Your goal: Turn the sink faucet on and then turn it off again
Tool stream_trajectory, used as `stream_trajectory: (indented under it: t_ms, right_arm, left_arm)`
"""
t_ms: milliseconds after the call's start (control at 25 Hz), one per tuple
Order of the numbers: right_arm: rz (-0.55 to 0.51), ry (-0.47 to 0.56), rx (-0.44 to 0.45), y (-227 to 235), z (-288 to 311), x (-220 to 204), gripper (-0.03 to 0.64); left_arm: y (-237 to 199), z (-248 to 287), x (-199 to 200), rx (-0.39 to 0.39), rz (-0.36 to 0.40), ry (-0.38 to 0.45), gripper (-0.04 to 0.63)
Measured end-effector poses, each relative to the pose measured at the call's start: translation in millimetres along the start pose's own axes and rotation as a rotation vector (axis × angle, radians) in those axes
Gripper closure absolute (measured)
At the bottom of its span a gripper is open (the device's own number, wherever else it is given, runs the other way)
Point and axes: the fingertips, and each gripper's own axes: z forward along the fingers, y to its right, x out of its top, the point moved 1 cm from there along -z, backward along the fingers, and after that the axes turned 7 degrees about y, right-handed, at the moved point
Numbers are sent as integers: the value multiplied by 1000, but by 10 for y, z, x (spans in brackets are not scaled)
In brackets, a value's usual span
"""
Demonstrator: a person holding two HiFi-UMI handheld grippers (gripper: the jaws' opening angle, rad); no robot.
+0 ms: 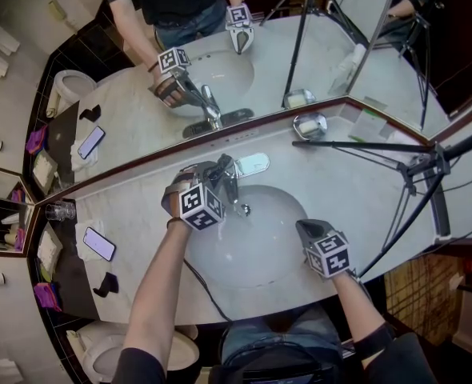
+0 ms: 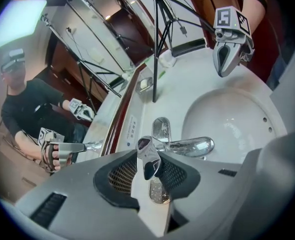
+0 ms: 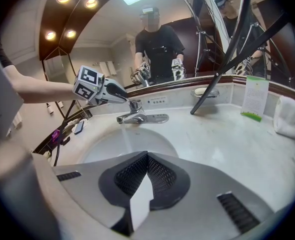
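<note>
The faucet [image 1: 234, 174] stands at the back rim of the basin [image 1: 244, 266], on the mirror side. The left gripper [image 2: 148, 174] clamps the lever [image 2: 144, 151] at a medium opening. The right gripper [image 3: 146, 171], jaws together and empty, hangs over the basin's front right rim. Water [image 3: 123, 134] runs into the basin. To shut off, keep the pads square on the lever and swing it steadily until the flow stops. The spout [image 2: 192, 146] extends lengthwise over the basin, and the lever rises toward the left gripper.

The toilet [image 1: 100, 362] runs off the head view's bottom edge, and print on the card [image 3: 254, 96] is unreadably small.
</note>
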Motion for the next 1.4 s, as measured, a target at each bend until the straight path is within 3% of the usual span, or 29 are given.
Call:
stream_trajectory:
  t_ms: [320,1040,1200,1400]
  right_arm:
    - [-1,-8,10,-86,-35,-78,595]
    - [-19,10,13,-230,-253,-59,595]
    - [-43,17,29,-317,-296,30,595]
    - [-85,40,61,-460,-324,226,595]
  left_arm:
    - [-41,17,20,-48,-17,-5,491]
    - [40,-268,-3,34,23,-60,486]
    - [117,-587,6,72,-19,-51,489]
    - [275,-1098,53,151,-142,-7,534]
